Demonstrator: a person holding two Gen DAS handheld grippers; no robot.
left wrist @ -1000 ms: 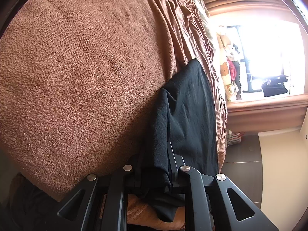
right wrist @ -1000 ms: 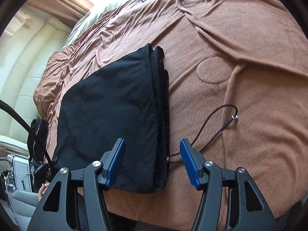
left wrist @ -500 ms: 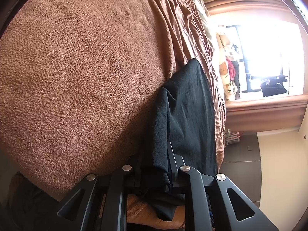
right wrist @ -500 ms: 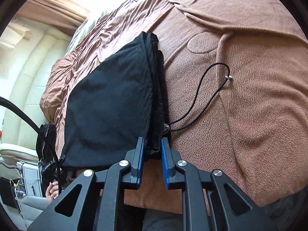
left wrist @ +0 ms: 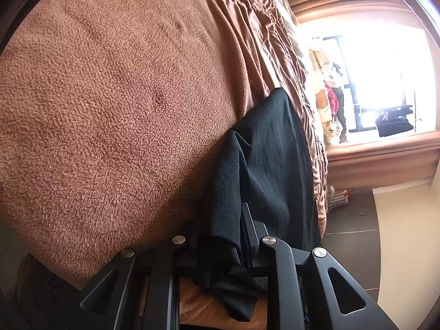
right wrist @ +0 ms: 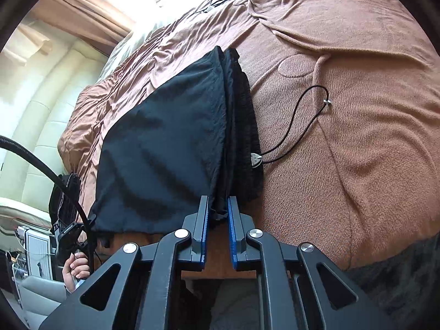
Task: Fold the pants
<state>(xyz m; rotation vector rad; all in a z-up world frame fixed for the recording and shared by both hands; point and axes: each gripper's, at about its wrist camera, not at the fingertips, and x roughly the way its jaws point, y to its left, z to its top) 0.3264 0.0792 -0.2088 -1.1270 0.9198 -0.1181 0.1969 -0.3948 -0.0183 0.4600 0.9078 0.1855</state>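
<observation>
Black folded pants lie flat on the brown blanket of a bed. My right gripper holds their near corner at the thick folded edge; its blue pads are closing with the cloth pinched between them. A black drawstring with a metal tip trails from the waistband onto the blanket. In the left wrist view my left gripper is shut on another edge of the pants, and bunched fabric hides its fingertips.
The brown blanket spreads wide to the left of the pants. A hand grips the other tool at the bed's left edge, with a black cable above it. Bright window, curtains and dark floor lie beyond the bed.
My right gripper moved forward to the pants' folded edge and closed from wide open onto it. The left gripper kept still with its hold.
</observation>
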